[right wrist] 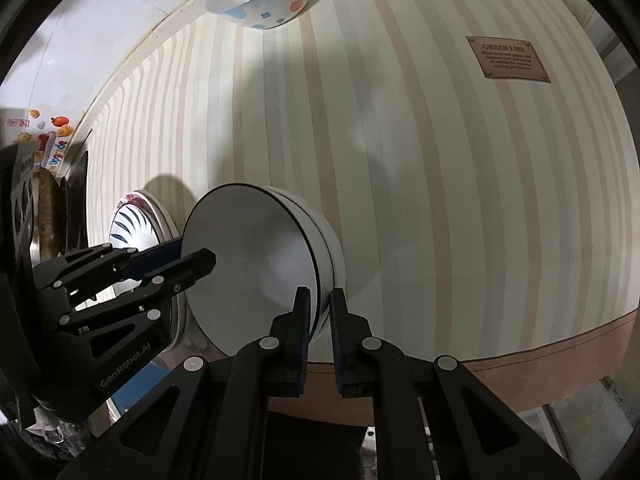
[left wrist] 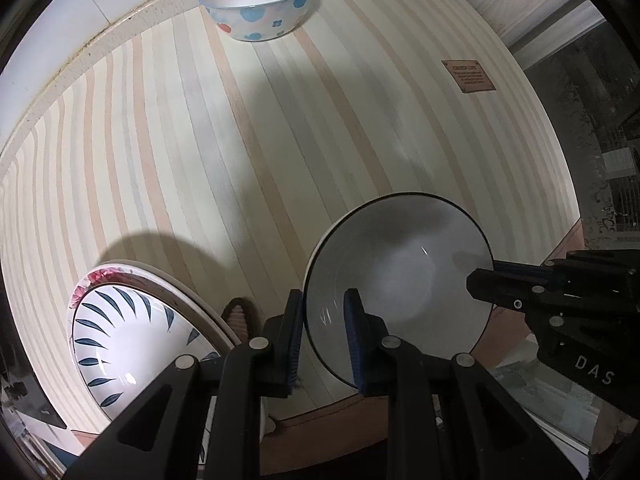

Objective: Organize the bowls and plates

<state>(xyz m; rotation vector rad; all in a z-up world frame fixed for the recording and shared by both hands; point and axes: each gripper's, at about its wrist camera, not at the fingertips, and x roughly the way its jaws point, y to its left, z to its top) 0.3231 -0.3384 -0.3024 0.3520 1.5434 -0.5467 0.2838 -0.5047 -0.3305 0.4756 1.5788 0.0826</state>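
A white bowl (left wrist: pixel 400 272) with a thin dark rim is low over the striped tablecloth (left wrist: pixel 240 140) near its front edge. My left gripper (left wrist: pixel 324 300) is shut on the bowl's near-left rim, one pad inside and one outside. My right gripper (left wrist: pixel 480 276) clamps the opposite rim. In the right wrist view, the right gripper (right wrist: pixel 319 294) pinches the wall of the bowl (right wrist: pixel 248 264), and the left gripper (right wrist: pixel 188 254) bites the far side. I cannot tell whether the bowl touches the cloth.
A leaf-patterned plate (left wrist: pixel 120 332) lies stacked on a flower-rimmed plate to the bowl's left. A white bowl with blue and red dots (left wrist: pixel 258 4) stands at the table's far edge by the wall. A brown label patch (left wrist: pixel 468 76) is sewn at the right.
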